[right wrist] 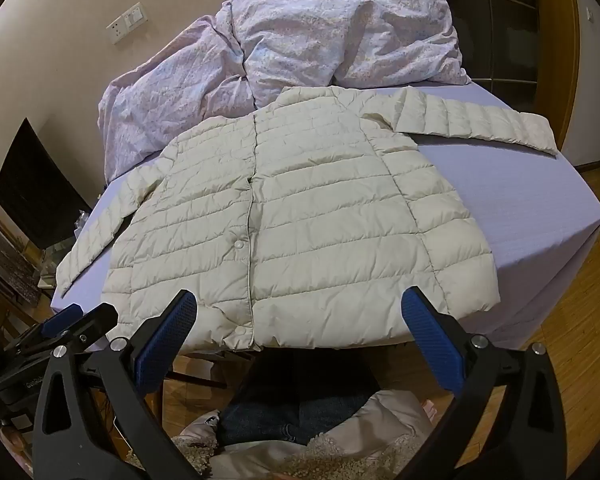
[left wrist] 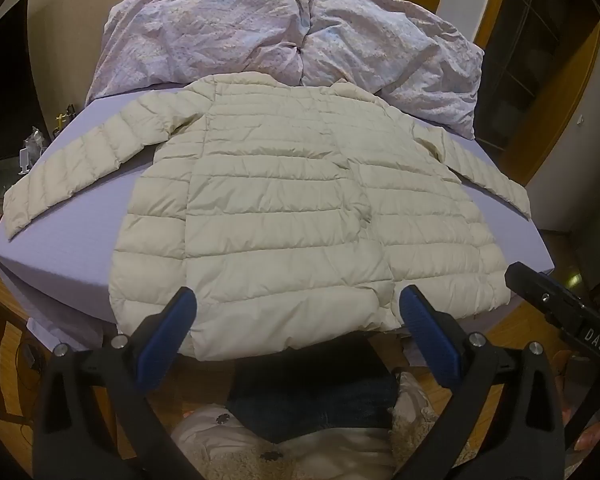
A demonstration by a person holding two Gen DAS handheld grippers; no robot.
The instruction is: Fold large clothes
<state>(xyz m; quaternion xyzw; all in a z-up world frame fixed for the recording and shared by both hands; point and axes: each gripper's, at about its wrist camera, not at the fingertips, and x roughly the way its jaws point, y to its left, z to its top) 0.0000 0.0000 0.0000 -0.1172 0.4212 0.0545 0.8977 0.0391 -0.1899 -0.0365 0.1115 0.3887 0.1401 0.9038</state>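
Cream puffer jacket (left wrist: 284,208) flat on bed (left wrist: 72,236), sleeves spread, hem nearest. Left gripper (left wrist: 298,312) and right gripper (right wrist: 300,312) hover wide, empty. Likely first: pinch 1 sleeve cuff (right wrist: 540,132), fold across chest without dragging.

Lilac bed (right wrist: 540,208), wooden floor (right wrist: 580,340)
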